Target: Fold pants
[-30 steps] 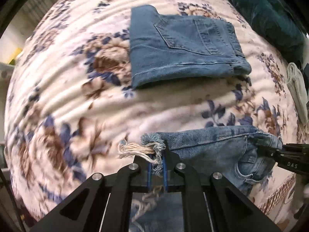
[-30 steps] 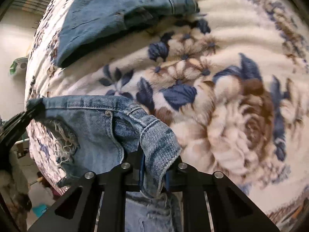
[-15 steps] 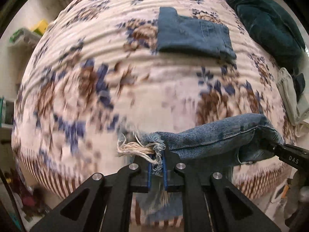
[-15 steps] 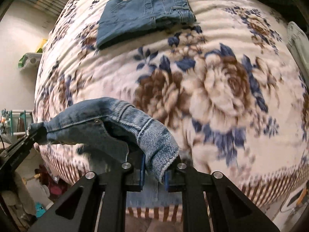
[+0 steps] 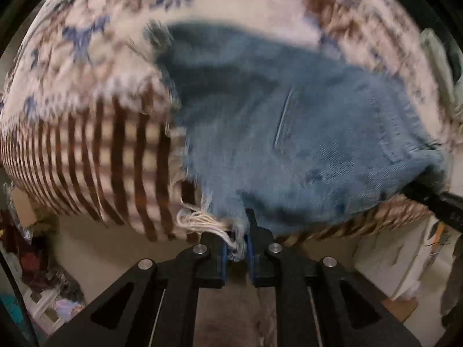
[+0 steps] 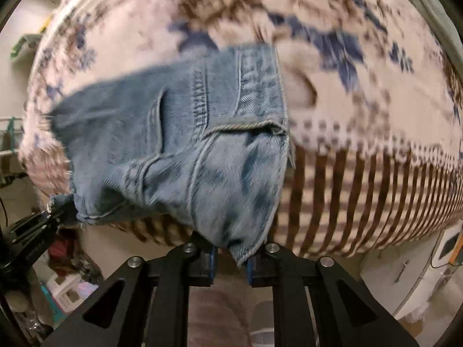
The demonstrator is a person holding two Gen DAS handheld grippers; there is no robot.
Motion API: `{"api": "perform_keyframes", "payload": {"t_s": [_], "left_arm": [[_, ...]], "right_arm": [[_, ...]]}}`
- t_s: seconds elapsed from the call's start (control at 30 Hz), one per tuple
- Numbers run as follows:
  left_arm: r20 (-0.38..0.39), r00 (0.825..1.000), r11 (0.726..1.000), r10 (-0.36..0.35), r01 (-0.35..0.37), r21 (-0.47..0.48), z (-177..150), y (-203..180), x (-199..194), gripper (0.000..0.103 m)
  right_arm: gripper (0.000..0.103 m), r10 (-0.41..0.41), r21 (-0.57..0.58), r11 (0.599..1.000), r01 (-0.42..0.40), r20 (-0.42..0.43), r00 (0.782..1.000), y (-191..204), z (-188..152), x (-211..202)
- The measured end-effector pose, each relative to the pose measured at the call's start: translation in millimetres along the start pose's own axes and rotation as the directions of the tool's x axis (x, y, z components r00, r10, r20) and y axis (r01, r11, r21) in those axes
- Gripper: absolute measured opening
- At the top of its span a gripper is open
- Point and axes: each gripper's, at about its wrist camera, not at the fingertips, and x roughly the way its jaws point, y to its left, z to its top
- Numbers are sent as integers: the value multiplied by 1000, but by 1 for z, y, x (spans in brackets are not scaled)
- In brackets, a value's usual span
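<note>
A pair of light blue denim shorts point(image 5: 289, 133) hangs stretched between my two grippers in front of the bed's near edge. My left gripper point(image 5: 235, 253) is shut on a frayed hem corner with white threads. My right gripper point(image 6: 230, 256) is shut on the waistband corner of the same shorts point(image 6: 185, 144). Each gripper shows in the other's view: the right at the far right of the left wrist view point(image 5: 434, 199), the left at the far left of the right wrist view point(image 6: 37, 225). Both views are motion-blurred.
The floral blanket point(image 5: 86, 43) covers the bed, with a brown-striped border point(image 6: 361, 188) hanging over the near edge. Clutter and a plastic stool point(image 6: 63, 289) are on the floor at the left. A pale garment point(image 5: 437, 63) lies at the bed's right side.
Both grippers have pulled back and dropped below the bed edge, dragging the shorts toward me. The shorts now hang spread open. The folded jeans at the back have left both views.
</note>
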Motion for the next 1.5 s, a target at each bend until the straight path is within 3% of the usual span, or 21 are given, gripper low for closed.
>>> {"api": "perform_keyframes", "payload": {"t_s": [0.07,0.1,0.13,0.17,0.2,0.23,0.27,0.4,0.47,0.6,0.7,0.77,0.83,0.9,0.93,1.0,1.03,1.07,1.17,1.27,1.5], "left_arm": [[-30,999,1000,-16,16,-24,-13,0,13,26],[-45,999,999,-31,30,-28,-20,-1,16,28],[-43,999,999,-31,29,-30,-28,0,17,31],[-36,999,999,-21,20,-34,-36,1,15,45],[-33,999,999,-20,19,-35,-40,1,13,56],[-25,999,999,-22,21,-40,-46,2,9,76],[-12,1000,998,-20,19,-53,-51,5,4,82],[82,996,994,-19,28,-102,-45,21,-30,82],[146,989,991,-6,25,-132,-21,31,-46,82],[207,977,965,-57,107,-239,53,63,-39,82],[136,982,953,-130,162,-255,109,76,-4,81],[79,974,945,-211,224,-240,134,77,22,81],[30,967,943,-254,255,-213,148,73,46,81],[-8,972,953,-235,229,-197,154,68,60,81],[10,973,957,-229,227,-183,153,65,60,78],[62,974,964,-219,226,-137,149,57,52,47],[87,976,972,-197,206,-113,146,52,45,32],[108,978,978,-177,187,-93,145,48,39,24],[157,980,991,-121,129,-41,141,32,21,20],[184,978,995,-96,99,-8,154,23,6,19],[252,963,995,-98,96,21,227,21,-19,20]], "right_arm": [[24,20,-10,1000,-20,-74,997,-7,-9,25],[26,36,-13,999,-37,-99,994,-9,-10,31],[39,53,-20,998,-56,-133,990,-12,-13,37],[77,55,-28,998,-59,-148,987,-14,-16,39],[96,47,-35,998,-53,-162,986,-16,-20,40],[102,47,-43,998,-56,-172,984,-20,-23,40],[102,63,-50,996,-73,-176,982,-23,-28,39],[102,134,10,991,-134,-169,977,-51,-35,20],[102,182,78,982,-174,-115,977,-66,-31,4],[101,260,189,947,-259,22,965,-98,6,-11],[101,303,216,926,-309,62,951,-114,49,6],[100,337,199,919,-340,48,940,-118,80,23],[100,382,110,917,-383,29,924,-112,104,37],[100,370,24,929,-370,-7,929,-108,119,56],[100,406,9,914,-406,-30,913,-108,125,64],[98,437,-8,899,-437,-17,899,-107,127,65],[80,445,-36,895,-445,-3,895,-106,128,62],[63,440,-59,897,-439,9,898,-104,127,59],[48,393,-98,916,-388,30,919,-93,128,50],[44,380,-96,923,-373,66,923,-94,128,35],[43,402,-42,915,-402,207,892,-113,164,-7]]}}
